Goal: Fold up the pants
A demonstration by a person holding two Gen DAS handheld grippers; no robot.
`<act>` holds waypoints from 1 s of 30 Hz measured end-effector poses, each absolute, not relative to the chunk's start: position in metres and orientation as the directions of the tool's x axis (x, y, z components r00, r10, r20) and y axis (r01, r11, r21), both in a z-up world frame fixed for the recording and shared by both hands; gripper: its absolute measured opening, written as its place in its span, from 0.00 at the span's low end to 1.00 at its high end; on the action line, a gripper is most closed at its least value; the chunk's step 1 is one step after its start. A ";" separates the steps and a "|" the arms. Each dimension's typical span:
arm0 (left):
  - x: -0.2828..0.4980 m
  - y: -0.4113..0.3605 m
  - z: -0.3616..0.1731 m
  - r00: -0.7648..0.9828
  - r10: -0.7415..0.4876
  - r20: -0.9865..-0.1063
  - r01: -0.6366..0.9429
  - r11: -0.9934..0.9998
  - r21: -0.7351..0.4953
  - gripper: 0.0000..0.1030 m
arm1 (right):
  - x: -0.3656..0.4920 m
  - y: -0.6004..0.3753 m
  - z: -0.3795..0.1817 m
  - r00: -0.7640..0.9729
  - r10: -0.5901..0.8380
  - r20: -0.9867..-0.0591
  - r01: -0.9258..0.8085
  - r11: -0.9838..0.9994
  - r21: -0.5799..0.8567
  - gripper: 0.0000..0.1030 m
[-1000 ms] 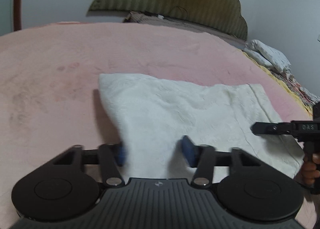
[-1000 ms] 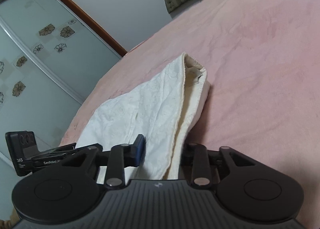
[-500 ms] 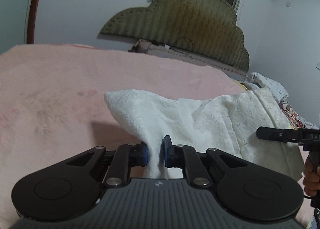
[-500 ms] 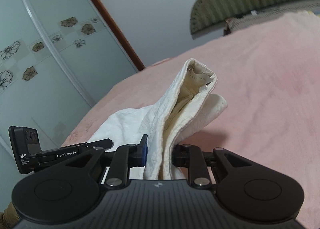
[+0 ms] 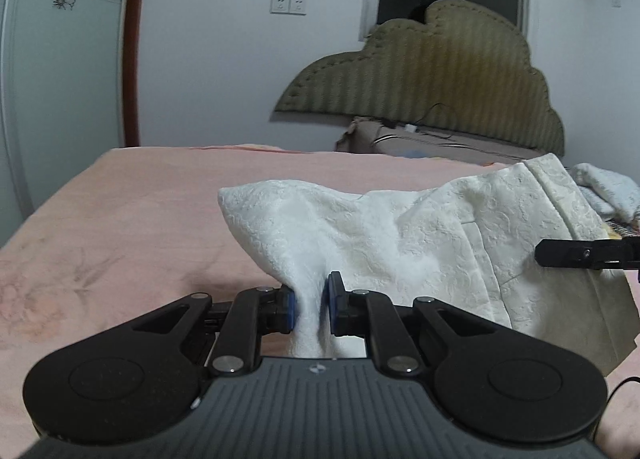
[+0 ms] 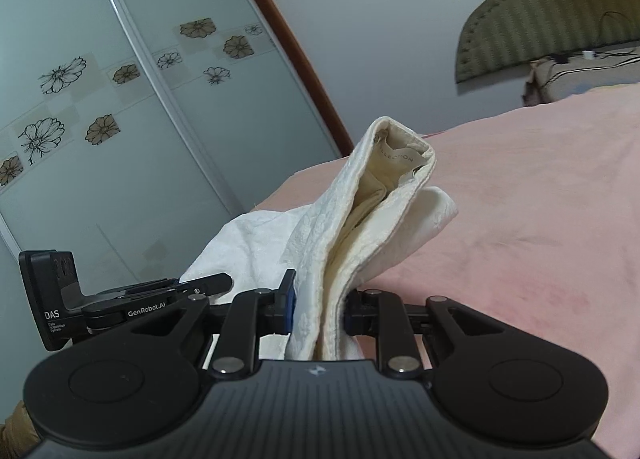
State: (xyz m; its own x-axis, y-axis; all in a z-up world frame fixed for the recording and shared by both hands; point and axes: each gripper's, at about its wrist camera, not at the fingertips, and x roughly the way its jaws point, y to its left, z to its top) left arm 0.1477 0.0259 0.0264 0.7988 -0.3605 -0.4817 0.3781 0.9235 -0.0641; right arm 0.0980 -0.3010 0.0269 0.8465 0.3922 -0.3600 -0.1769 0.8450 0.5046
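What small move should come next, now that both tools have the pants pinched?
Probably carry both tools forward together and lay the lifted edge over the far part. The left tool and right tool each clamp the white pants, whose near edge hangs raised above the pink bedspread.

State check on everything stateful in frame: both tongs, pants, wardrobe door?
left tongs: shut on the pants, a pinch of fabric between the pads
right tongs: shut on the pants at the waistband end
pants: white, gripped edge raised off the pink bedspread
wardrobe door: closed
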 end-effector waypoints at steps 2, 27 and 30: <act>0.158 0.029 0.028 0.805 -0.334 -0.490 0.357 0.933 -0.048 0.14 | 0.114 -0.295 0.024 0.842 0.399 -0.363 -0.182 0.843 0.506 0.20; 0.236 0.024 0.001 0.796 -0.193 -0.574 0.270 0.961 0.051 0.23 | 0.201 -0.279 -0.012 0.823 0.370 -0.430 -0.117 0.852 0.510 0.20; 0.244 0.021 -0.011 0.794 -0.135 -0.593 0.237 0.966 0.098 0.30 | 0.211 -0.279 -0.024 0.803 0.322 -0.500 -0.048 0.873 0.485 0.25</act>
